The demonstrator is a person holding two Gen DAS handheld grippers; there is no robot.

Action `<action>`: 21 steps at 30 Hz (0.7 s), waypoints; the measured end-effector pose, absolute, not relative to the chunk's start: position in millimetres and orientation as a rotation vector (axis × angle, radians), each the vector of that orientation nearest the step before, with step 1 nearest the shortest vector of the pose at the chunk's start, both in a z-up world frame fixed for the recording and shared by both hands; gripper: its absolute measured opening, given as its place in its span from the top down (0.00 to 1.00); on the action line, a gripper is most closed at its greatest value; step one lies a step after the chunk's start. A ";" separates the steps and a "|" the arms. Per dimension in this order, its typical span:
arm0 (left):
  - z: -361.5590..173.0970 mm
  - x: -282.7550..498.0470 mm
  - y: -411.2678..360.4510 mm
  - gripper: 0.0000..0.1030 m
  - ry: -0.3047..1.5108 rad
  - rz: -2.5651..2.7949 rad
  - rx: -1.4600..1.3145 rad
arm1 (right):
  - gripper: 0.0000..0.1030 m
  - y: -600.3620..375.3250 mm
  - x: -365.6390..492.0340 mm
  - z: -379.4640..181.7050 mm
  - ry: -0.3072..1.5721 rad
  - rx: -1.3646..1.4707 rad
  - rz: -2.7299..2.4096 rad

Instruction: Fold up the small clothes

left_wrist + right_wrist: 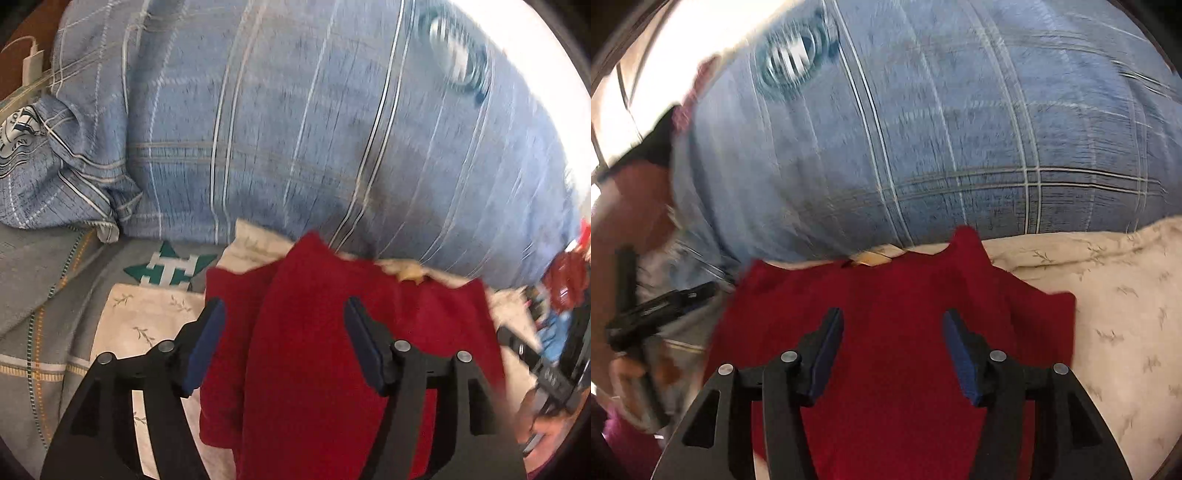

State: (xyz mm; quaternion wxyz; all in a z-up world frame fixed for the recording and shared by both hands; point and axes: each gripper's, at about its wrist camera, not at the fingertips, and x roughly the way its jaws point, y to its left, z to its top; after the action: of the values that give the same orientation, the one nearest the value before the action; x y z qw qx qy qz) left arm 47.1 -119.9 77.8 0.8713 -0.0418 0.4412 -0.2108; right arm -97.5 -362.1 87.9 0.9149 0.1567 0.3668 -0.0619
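A small dark red garment (314, 332) lies on a cream cloth with a leaf print (147, 321). It also shows in the right wrist view (897, 332), spread wide with a bump at its far edge. My left gripper (284, 310) hangs open just above the garment, jaws apart with red cloth between and below them. My right gripper (892, 319) is open too, above the garment's middle. Neither holds anything. Both views are blurred by motion.
A big blue plaid pillow (295, 129) fills the back and shows in the right wrist view (942, 147). A grey plaid bedsheet (33, 295) lies at left. The other gripper and hand show at far right (554, 354) and far left (639, 314).
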 end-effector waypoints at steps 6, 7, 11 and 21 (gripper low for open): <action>31.9 79.4 -133.9 0.35 1.007 -0.304 -0.030 | 0.45 -406.3 -57.2 46.1 0.820 0.409 -0.300; 27.1 84.9 -132.4 0.28 1.013 -0.293 -0.041 | 0.45 -407.0 -53.8 44.3 0.815 0.413 -0.306; 16.1 99.8 -117.8 0.23 1.070 -0.285 -0.147 | 0.44 -396.6 -51.5 47.8 0.822 0.353 -0.325; 56.6 43.8 -84.1 0.23 0.953 -0.296 -0.088 | 0.33 -374.4 -117.9 63.5 0.849 0.239 -0.364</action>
State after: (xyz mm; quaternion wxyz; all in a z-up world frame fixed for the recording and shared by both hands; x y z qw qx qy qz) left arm 43.8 -84.1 56.6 0.8771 -0.0423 0.4569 -0.1420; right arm -117.9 -374.4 63.5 0.8883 0.1152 0.4085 -0.1754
